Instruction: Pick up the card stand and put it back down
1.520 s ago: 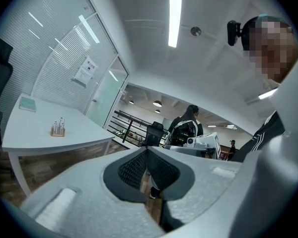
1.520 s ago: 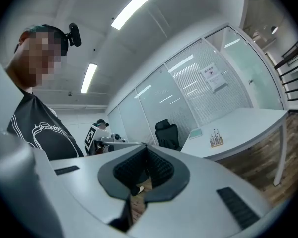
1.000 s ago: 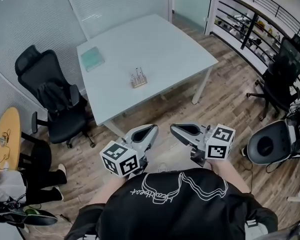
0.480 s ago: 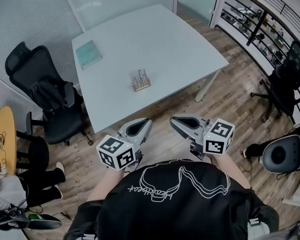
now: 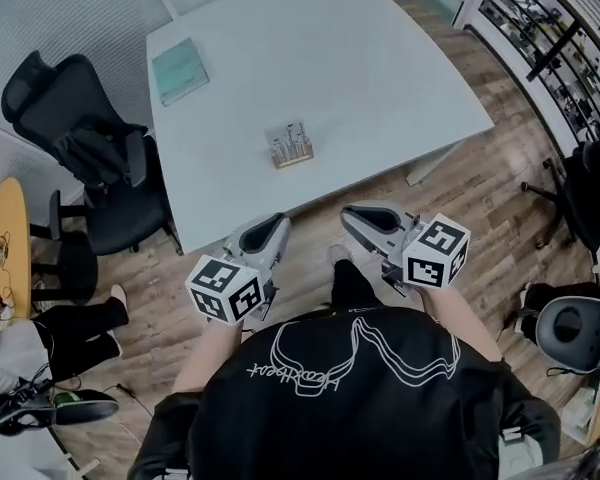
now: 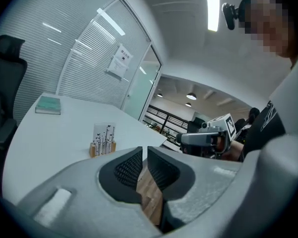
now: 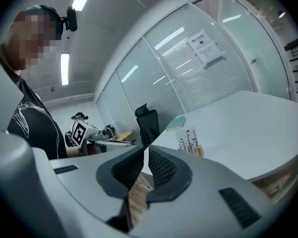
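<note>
The card stand [image 5: 289, 145], a small wooden block holding white cards, stands upright near the table's [image 5: 400, 58] front edge. It also shows in the left gripper view [image 6: 103, 140] and the right gripper view [image 7: 190, 143]. My left gripper [image 5: 277, 224] hangs off the table's front edge, short of the stand, shut with nothing between its jaws [image 6: 145, 150]. My right gripper [image 5: 352, 213] is level with it on the right. Its jaws are opening by a narrow slit [image 7: 146, 150] and hold nothing. Neither gripper touches the stand.
A green book [image 5: 178, 69] lies at the table's far left corner. A black office chair [image 5: 90, 158] with a bag stands left of the table. Shelving [image 5: 540, 38] and another chair [image 5: 590, 188] are to the right. A seated person's legs [image 5: 70, 328] are at the left.
The view has closed in on the table: stand and table edge now lie nearer both grippers. Both grippers stay side by side in front of the body.
</note>
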A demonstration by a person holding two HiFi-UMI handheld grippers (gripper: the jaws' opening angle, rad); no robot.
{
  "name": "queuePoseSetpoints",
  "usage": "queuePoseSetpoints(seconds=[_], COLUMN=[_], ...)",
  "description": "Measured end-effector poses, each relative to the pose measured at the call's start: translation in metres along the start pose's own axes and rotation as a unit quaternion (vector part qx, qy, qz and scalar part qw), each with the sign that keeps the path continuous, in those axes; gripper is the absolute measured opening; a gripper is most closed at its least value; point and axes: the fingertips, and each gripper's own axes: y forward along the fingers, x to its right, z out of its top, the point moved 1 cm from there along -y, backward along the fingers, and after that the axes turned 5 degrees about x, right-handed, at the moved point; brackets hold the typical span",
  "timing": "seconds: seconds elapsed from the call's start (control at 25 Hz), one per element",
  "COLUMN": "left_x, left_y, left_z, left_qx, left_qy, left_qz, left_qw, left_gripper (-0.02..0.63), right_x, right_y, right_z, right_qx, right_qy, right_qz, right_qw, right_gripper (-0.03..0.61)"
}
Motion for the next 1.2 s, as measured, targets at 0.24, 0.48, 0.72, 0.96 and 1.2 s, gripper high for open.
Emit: queuePoseSetpoints(seconds=[0.24,0.48,0.72,0.96,1.2], left_x=[-0.040,-0.080,-0.126,-0.156,-0.173], left_y=[0.044,0.071,0.095,0.115,0.131], left_z=[0.004,-0.011,-0.024,-0.041,-0.051], left_qx=[0.007,-0.017,-0.043,-0.070,-0.085], left_qy=[-0.015,-0.020,0.010,0.013,0.011], left_qz=[0.031,0.082,0.134,0.153,0.154], left_qw=[0.9994,0.9962,0.9900,0.9856,0.9843], left_gripper=[0.037,0.095,0.126,0.135,0.135], right_x=[0.061,0.111,0.148,0.175,0.194], right_y=[0.031,0.063,0.098,0.122,0.143], right_z=[0.001,-0.011,-0.025,-0.042,-0.058], right_qx=[-0.047,-0.097,-0.134,-0.165,-0.192], right_qy=[-0.029,-0.090,-0.105,-0.104,-0.119], right_qz=[-0.001,-0.026,-0.022,-0.020,-0.024], right_qw=[0.998,0.991,0.985,0.981,0.974], right_gripper=[0.046,0.061,0.077,0.103,0.118])
